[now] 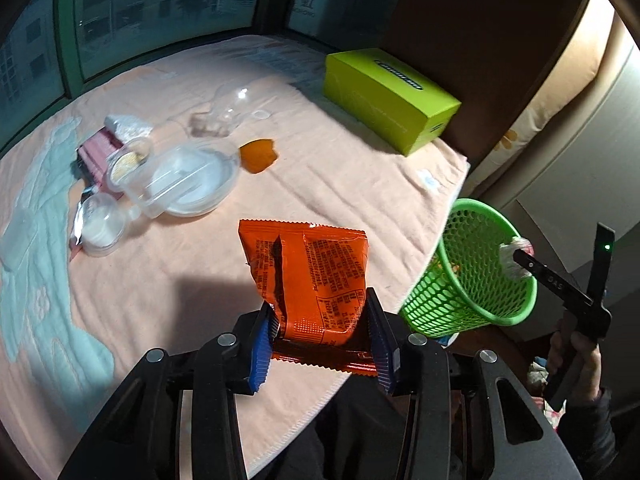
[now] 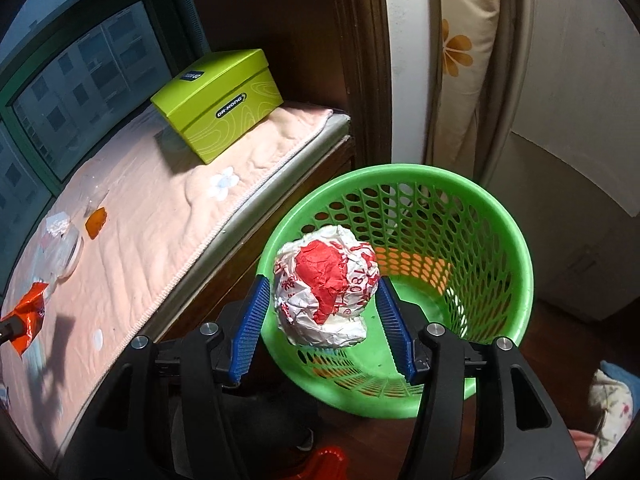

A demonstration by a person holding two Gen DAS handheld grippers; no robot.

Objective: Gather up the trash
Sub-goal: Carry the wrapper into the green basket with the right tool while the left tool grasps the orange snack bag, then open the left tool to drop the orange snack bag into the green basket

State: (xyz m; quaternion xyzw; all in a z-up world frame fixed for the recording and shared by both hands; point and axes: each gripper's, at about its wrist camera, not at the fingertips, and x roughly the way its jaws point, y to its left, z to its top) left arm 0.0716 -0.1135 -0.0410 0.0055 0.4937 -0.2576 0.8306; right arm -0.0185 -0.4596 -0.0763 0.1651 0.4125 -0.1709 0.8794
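Orange foil catches the eye first: a snack wrapper (image 1: 310, 280), printed side showing, is pinched at its lower end between the blue pads of the left gripper (image 1: 322, 330), lifted clear above the peach-coloured blanket (image 1: 320, 184) that covers the window seat. The jaws are clamped tight on it.

Off the seat's edge, a green mesh basket (image 2: 500, 220) stands on the dark floor. The right gripper (image 2: 320, 320) hangs right over its mouth with a crumpled ball of white and red paper (image 2: 326, 286) between its fingers. There the jaws are parted, with gaps showing on both sides of the ball, so the pads do not seem to press on it, though I cannot say for certain from this angle whether one edge is touching. In the left wrist view the same ball (image 1: 514, 258) sits at the basket's rim (image 1: 532, 280), with a hand (image 1: 576, 356) on the tool's handle.

More litter lies on the blanket: a clear plastic tub (image 1: 192, 178), a small round lid (image 1: 102, 230), a pink packet (image 1: 96, 156), a clear plastic bottle (image 1: 222, 114) lying on its side and a scrap of orange peel (image 1: 259, 155). A lime-green box (image 1: 390, 98) sits near the far corner.
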